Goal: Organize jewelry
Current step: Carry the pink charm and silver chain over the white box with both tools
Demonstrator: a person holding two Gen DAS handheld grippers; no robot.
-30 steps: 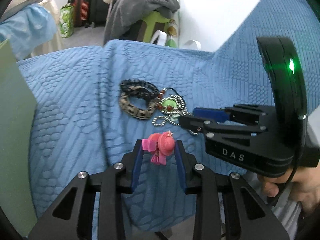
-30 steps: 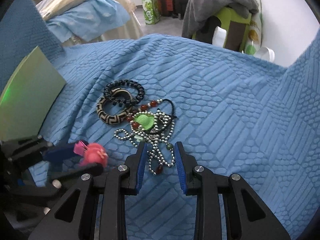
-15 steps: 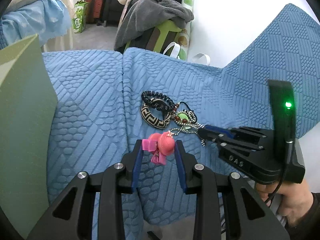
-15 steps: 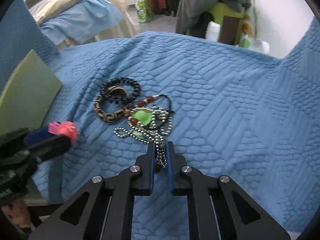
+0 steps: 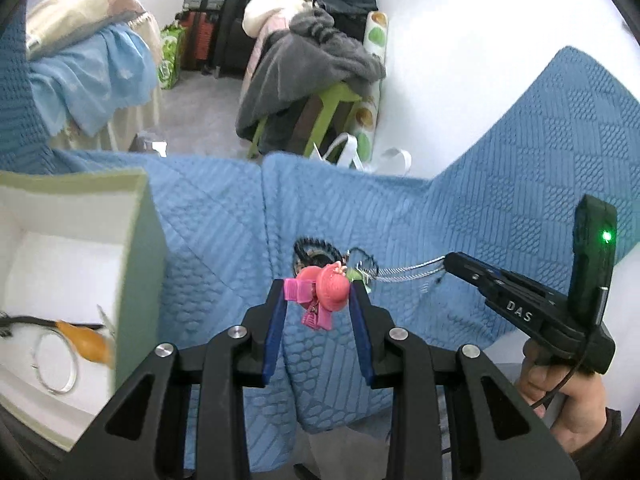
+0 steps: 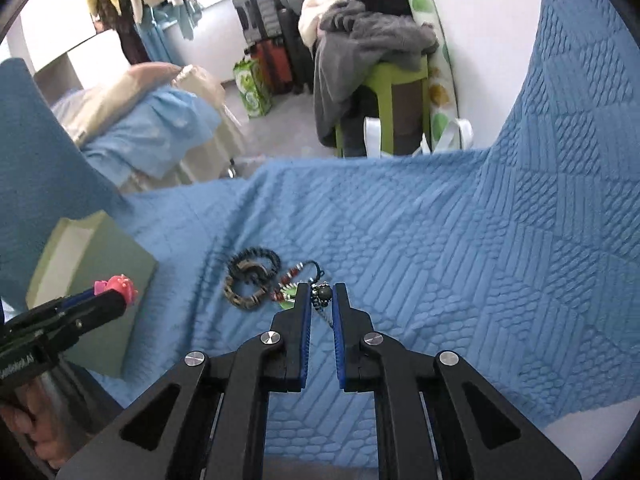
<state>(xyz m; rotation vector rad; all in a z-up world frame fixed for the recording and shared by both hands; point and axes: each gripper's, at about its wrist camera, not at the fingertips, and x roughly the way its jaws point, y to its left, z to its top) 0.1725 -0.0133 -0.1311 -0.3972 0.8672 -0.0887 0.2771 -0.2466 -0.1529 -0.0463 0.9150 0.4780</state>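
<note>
- Two tongs are loaded, so go from the left.
- Far left stands your box (image 5: 136,240), open, with a thin metal ring (image 5: 56,364) and an orange piece (image 5: 86,344) lying inside; two things in there that I can count.
- Your left tongs (image 5: 318,300) pinch one pink charm (image 5: 326,292), held in the air over the blue bedspread (image 5: 500,240), just right of the box wall. It looks light and stiff, probably plastic; hold it by the round body, since the small pink tab below it would likely twist.
- Two bracelets (image 6: 250,280), one dark and one patterned, lie touching on the bedspread, with a red-beaded cord (image 6: 294,272) and a green piece (image 6: 286,300) beside them.
- Your right tongs (image 6: 322,296) are pressed nearly together on one bead chain (image 5: 408,270), gripped at a dark bead, with the chain stretched from the pile to the tips.
- Expect the chain to be limp and slippery, and it may snag the cord; lift slowly.
</note>
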